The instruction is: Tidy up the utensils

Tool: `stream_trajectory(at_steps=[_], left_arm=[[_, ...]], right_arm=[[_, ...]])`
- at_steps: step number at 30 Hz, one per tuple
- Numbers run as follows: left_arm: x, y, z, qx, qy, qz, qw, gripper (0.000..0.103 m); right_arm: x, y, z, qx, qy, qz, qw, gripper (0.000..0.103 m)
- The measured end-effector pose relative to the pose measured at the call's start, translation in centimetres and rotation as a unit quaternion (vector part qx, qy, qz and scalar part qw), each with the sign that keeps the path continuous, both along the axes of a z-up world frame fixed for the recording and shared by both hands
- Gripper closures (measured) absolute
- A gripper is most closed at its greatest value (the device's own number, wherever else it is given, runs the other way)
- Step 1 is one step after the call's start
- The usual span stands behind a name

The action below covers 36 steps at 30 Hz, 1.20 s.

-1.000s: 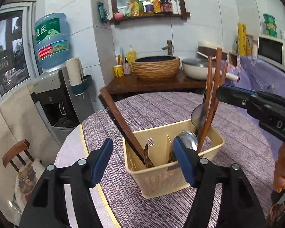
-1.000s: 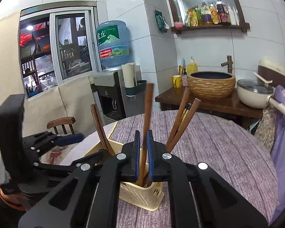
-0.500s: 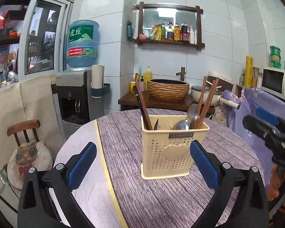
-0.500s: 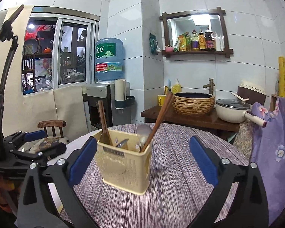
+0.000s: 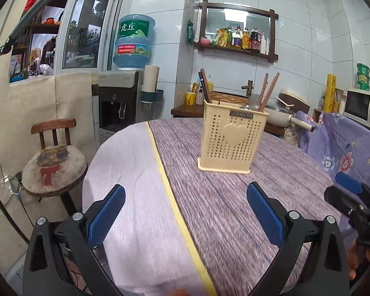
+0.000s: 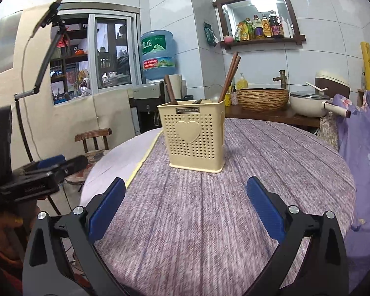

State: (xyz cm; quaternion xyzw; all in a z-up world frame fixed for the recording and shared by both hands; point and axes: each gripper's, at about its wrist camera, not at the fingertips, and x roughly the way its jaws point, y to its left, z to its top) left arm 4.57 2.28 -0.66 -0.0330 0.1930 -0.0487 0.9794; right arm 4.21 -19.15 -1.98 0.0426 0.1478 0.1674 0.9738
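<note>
my left claw is spread wide with nothing between its ribbed blue pads, hanging low over the near edge of the round counter. my right claw is spread just as wide and just as empty, its blue pads flat and finely textured on black angular arms; its jaws had just been opening. each claw shows at the edge of the other's view, held in a hand.

the utensil holder stands upright on the counter, well apart from both claws. it is a cream plastic box, roughly square, its walls pierced with rows of small holes around a smooth raised heart, with a small dark nameplate near the rim. two reddish wooden chopsticks lean out of its right side, beside the dull metal bowl of a spoon. darker wooden handles lean out of the left side. which inner compartment each sits in i cannot tell.

the counter wears a purple-grey cloth with a streaky woven grain. on the left it gives way to a pale smooth strip edged by a thin yellow line.
</note>
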Motion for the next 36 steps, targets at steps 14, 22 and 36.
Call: stream_trajectory(at_steps=[14, 22, 36], left_arm=[[-3.3, -0.5, 0.6, -0.001, -0.048, -0.014, 0.9987, 0.005], [-3.7, -0.9, 0.6, 0.001, -0.052, -0.021, 0.9984, 0.005], [-4.2, -0.9, 0.8, -0.007, -0.062, -0.019, 0.9979, 0.005]], right_arm=[[-3.5, -0.8, 0.9, -0.005, -0.030, -0.014, 0.999, 0.006], [-3.9, -1.2, 1.0, -0.004, -0.032, -0.016, 0.999, 0.006], [-4.2, -1.2, 0.9, -0.009, -0.032, -0.014, 0.999, 0.006]])
